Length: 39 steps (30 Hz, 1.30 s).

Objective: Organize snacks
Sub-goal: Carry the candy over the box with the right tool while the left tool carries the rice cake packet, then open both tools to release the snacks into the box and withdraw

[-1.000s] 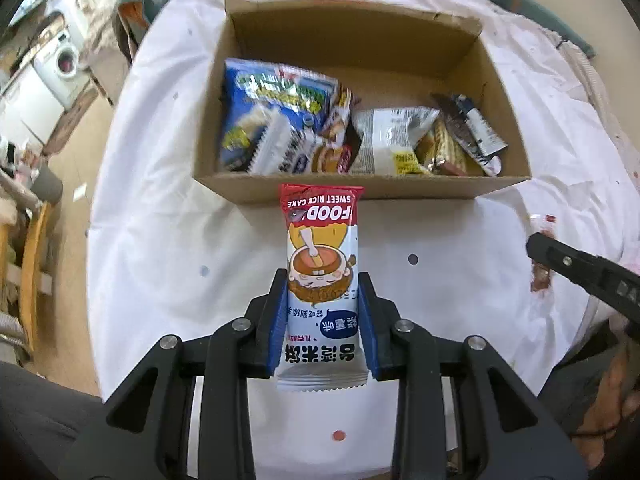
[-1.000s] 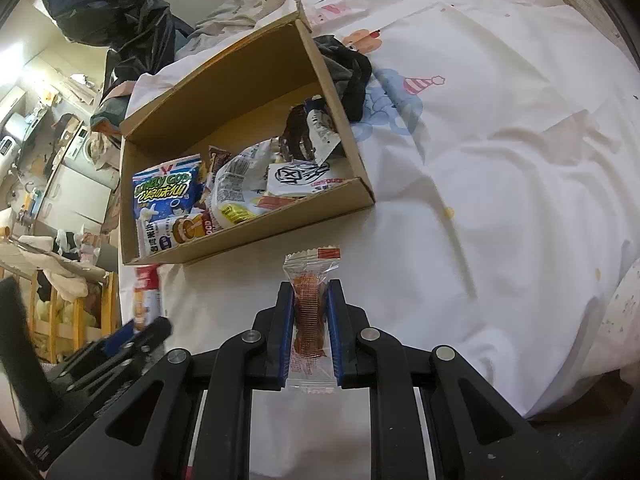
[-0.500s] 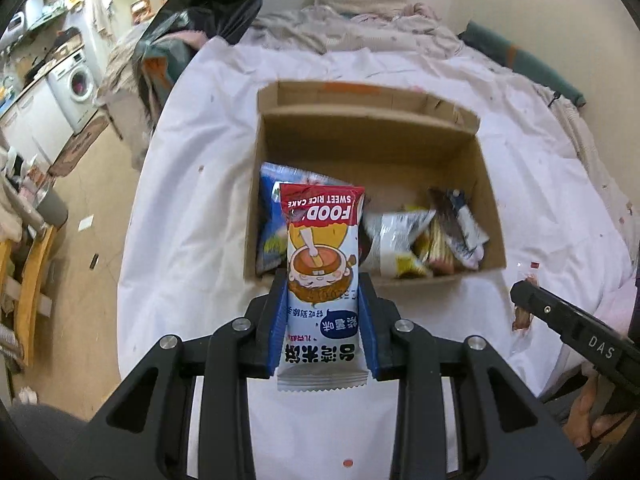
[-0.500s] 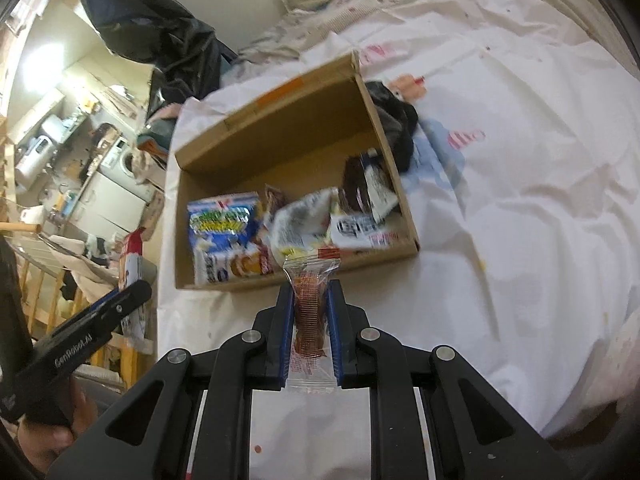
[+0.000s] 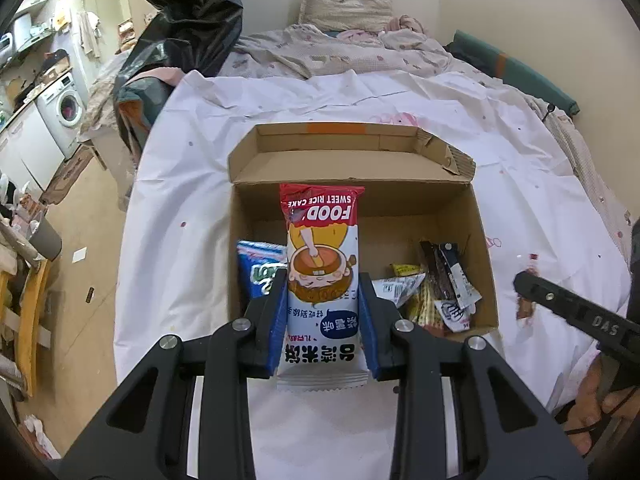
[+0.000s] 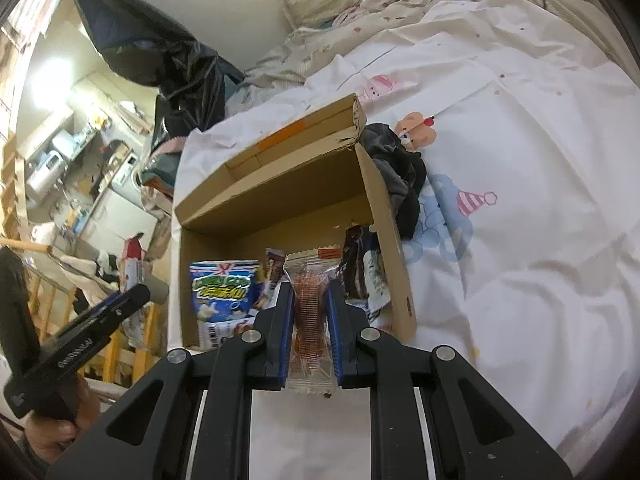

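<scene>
My left gripper (image 5: 322, 280) is shut on a sweet rice cake packet (image 5: 321, 264), red-topped with a cartoon face, held upright above the near edge of the open cardboard box (image 5: 436, 168). My right gripper (image 6: 311, 292) is shut on a small clear packet with an orange-brown snack (image 6: 311, 308), also held above the box's near edge (image 6: 404, 280). The box holds several snack packets, among them a blue bag (image 6: 222, 288) at its left and dark wrappers (image 5: 448, 272) at its right. The right gripper's body shows at the right of the left wrist view (image 5: 572, 312).
The box sits on a white sheet (image 5: 180, 200) over a bed. A dark cloth (image 6: 400, 176) lies against the box's right wall. A black bag (image 5: 188, 16), a washing machine (image 5: 64, 108) and floor clutter lie to the left. Pillows and bedding (image 5: 344, 12) are behind.
Both grippers have risen and moved forward with their packets, from above the sheet in front of the box to over its near edge. Both stay shut.
</scene>
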Each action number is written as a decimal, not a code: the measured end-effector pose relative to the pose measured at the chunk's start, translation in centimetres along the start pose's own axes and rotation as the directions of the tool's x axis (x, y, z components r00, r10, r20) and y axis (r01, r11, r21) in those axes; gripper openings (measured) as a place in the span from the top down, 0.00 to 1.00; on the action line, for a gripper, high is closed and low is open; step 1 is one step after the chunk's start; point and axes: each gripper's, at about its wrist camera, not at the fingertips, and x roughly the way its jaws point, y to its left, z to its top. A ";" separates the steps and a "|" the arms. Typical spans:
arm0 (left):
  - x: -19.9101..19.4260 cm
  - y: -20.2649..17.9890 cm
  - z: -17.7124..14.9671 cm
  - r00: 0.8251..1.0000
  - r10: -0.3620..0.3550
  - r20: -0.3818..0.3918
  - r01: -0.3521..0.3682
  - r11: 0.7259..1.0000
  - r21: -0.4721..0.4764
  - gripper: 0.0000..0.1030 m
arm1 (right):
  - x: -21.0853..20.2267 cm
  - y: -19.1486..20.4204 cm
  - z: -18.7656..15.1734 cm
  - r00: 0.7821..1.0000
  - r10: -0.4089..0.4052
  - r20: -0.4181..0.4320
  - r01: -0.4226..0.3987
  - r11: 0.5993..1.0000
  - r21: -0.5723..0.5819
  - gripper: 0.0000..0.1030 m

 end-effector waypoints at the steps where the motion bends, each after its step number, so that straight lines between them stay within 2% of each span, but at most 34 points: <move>1: 0.3 -0.1 0.1 1.000 0.000 -0.003 0.000 1.000 -0.001 0.73 | 0.6 0.0 0.3 1.000 -0.005 -0.012 0.005 1.000 -0.005 0.83; 10: 4.2 -1.5 0.1 0.999 0.018 -0.046 -0.016 0.999 0.044 0.73 | 3.2 0.9 1.0 0.999 -0.025 -0.043 0.023 0.998 -0.052 0.83; 22: 7.7 -2.4 0.0 0.996 0.048 -0.076 -0.040 0.995 0.094 0.72 | 5.2 0.5 1.2 0.997 -0.013 -0.078 0.014 1.000 0.009 0.83; 30: 8.4 -2.1 0.2 0.993 0.067 -0.093 -0.060 0.995 0.076 0.71 | 5.6 0.2 1.2 0.996 -0.011 -0.094 0.013 1.000 0.024 0.81; 33: 8.3 -1.9 0.1 0.994 0.057 -0.096 -0.051 0.996 0.070 0.66 | 5.6 0.3 1.1 0.996 0.004 -0.094 -0.002 1.000 0.026 0.80; 34: 8.1 -1.8 0.1 0.994 0.052 -0.093 -0.045 0.997 0.069 0.62 | 5.7 0.3 1.1 0.995 0.008 -0.096 -0.006 1.000 0.030 0.80; 37: 7.3 -1.5 0.0 0.997 0.038 -0.072 -0.034 0.998 0.055 0.37 | 5.5 0.3 1.2 0.997 -0.002 -0.082 0.005 1.000 0.029 0.78; 38: 7.0 -1.4 0.0 0.997 0.037 -0.066 -0.034 0.998 0.052 0.29 | 5.3 0.4 1.2 0.997 -0.022 -0.070 0.023 1.000 0.021 0.64; 39: 6.8 -1.4 0.0 0.997 0.037 -0.062 -0.034 0.998 0.050 0.25 | 5.2 0.4 1.2 0.998 -0.032 -0.061 0.033 0.999 0.016 0.51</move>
